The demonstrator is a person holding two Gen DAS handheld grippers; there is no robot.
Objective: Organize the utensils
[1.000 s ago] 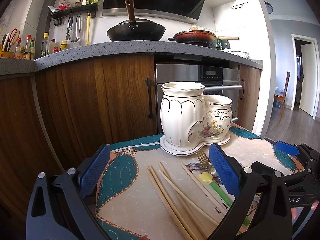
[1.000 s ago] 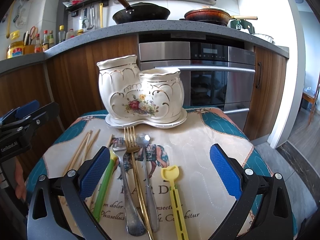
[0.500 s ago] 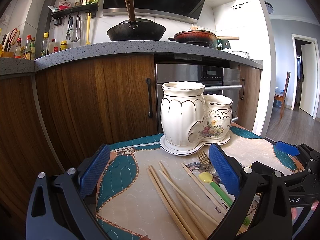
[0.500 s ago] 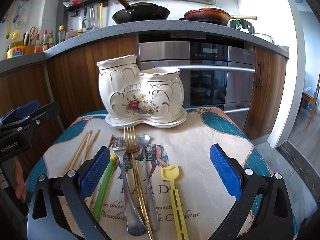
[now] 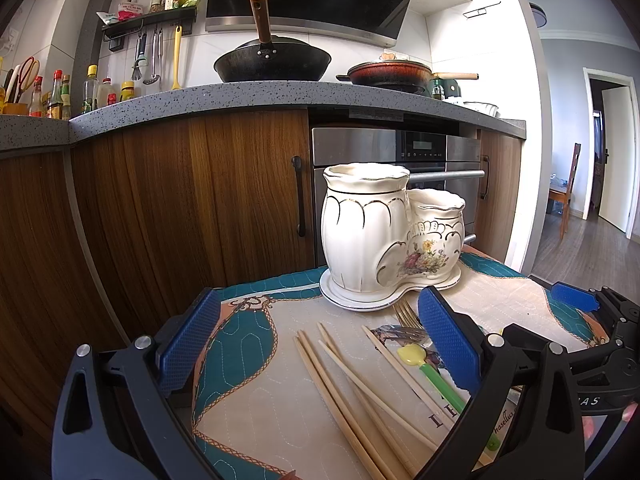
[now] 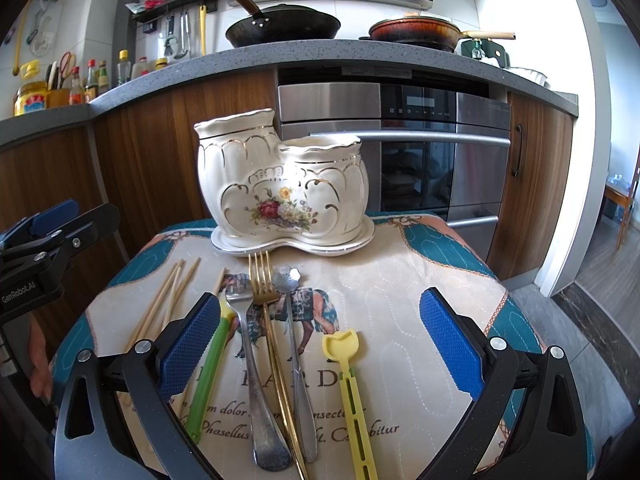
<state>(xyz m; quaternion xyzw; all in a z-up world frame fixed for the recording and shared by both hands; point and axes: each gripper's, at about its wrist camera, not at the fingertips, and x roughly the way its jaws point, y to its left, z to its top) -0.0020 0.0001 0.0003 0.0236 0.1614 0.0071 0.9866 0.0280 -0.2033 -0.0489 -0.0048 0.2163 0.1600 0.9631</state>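
A white ceramic two-pot utensil holder point(image 6: 280, 196) with a flower print stands on its saucer at the far side of a quilted mat point(image 6: 400, 300); it also shows in the left wrist view point(image 5: 384, 236). In front of it lie several wooden chopsticks point(image 5: 352, 384), a silver fork point(image 6: 250, 360), a gold fork point(image 6: 272, 340), a silver spoon point(image 6: 294, 340), a green-handled spoon point(image 6: 210, 368) and a yellow utensil point(image 6: 352, 392). My right gripper point(image 6: 316, 348) is open and empty above the cutlery. My left gripper point(image 5: 316, 344) is open and empty above the chopsticks.
Wooden cabinets point(image 5: 180, 208) and a steel oven point(image 6: 420, 152) stand right behind the mat. A counter above carries a black wok point(image 5: 272, 62) and a red pan point(image 5: 390, 74). The left gripper shows at the left edge of the right wrist view point(image 6: 44, 240).
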